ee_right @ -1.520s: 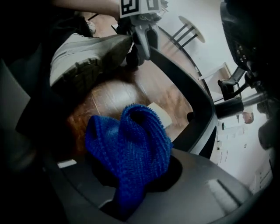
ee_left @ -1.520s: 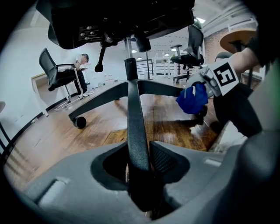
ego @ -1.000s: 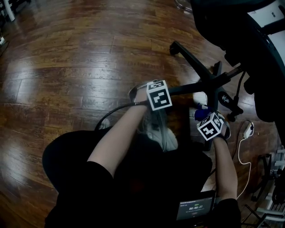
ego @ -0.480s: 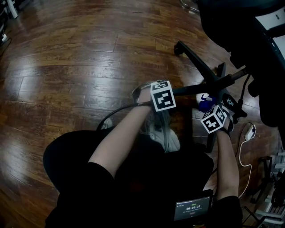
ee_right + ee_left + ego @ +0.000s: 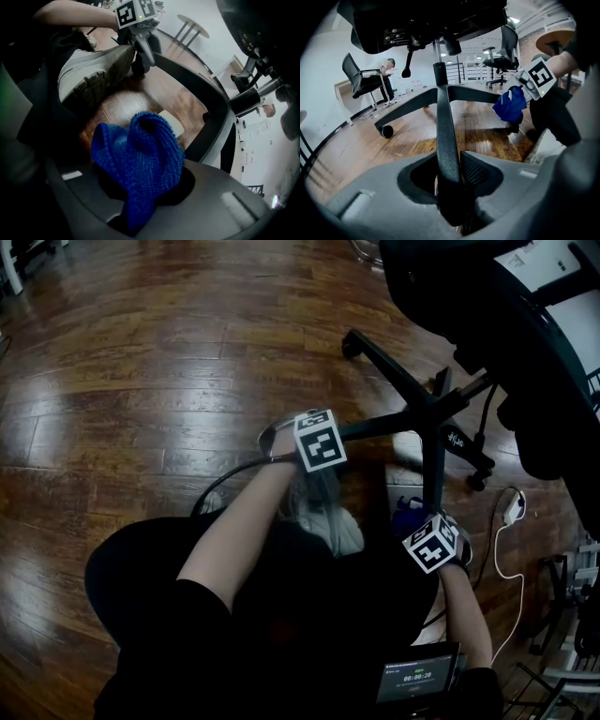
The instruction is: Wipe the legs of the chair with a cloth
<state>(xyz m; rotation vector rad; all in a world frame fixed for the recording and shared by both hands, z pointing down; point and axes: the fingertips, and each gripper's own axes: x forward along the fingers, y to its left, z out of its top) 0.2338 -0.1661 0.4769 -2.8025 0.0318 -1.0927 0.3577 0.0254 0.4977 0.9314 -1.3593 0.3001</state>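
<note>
The black office chair's star base (image 5: 433, 409) stands on the wood floor at upper right. My left gripper (image 5: 300, 439) is shut on the leg (image 5: 380, 426) that runs left from the hub; in the left gripper view that leg (image 5: 444, 136) is pinched between the pads. My right gripper (image 5: 414, 523) is shut on a bunched blue cloth (image 5: 407, 515), just left of the leg that points toward me (image 5: 435, 470). In the right gripper view the cloth (image 5: 140, 154) fills the jaws beside a curved leg (image 5: 208, 110). Whether cloth and leg touch is hidden.
A grey shoe (image 5: 330, 521) sits between my arms. A white power strip with its cable (image 5: 511, 507) lies right of the base. A small screen (image 5: 417, 676) is at the bottom edge. Other chairs (image 5: 365, 79) and a seated person (image 5: 389, 65) are far off.
The right gripper with the blue cloth has come toward me along the near leg, away from the hub. The left gripper keeps its hold on the same leg.
</note>
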